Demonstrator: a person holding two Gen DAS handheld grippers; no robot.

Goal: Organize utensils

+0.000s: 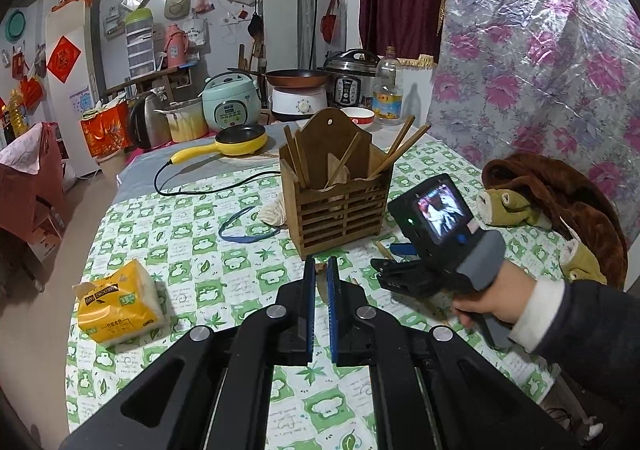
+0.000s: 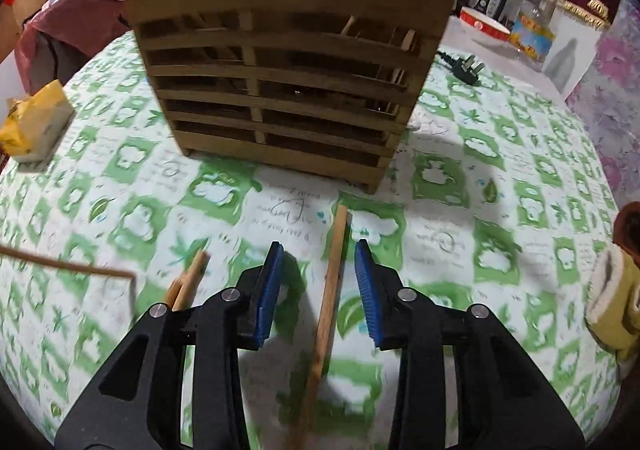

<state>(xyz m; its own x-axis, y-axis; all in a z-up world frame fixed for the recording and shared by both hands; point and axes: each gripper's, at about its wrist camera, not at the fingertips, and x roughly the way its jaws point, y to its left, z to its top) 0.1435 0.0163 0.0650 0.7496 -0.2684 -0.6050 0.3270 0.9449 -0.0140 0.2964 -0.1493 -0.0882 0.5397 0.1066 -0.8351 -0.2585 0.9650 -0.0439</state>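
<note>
A slatted wooden utensil holder (image 1: 340,209) stands on the green-checked tablecloth (image 1: 192,250) with several chopsticks upright in it. My left gripper (image 1: 321,261) hovers just in front of its base, shut, with nothing seen in it. To its right, a hand holds my right gripper (image 1: 380,270) low over the table. In the right wrist view the holder (image 2: 288,81) is close ahead and my right gripper (image 2: 320,246) is open. A wooden chopstick (image 2: 332,290) lies flat on the cloth between the jaws, and neither pad touches it. Two more chopsticks (image 2: 192,278) lie to the left.
A yellow tissue pack (image 1: 120,302) sits at the table's left front, with a blue band (image 1: 248,228) and a yellow pan (image 1: 240,137) with its cord behind. A brown plush toy (image 1: 552,209) is at the right edge. A plug (image 2: 466,67), bowl, bottle and cookers stand beyond the holder.
</note>
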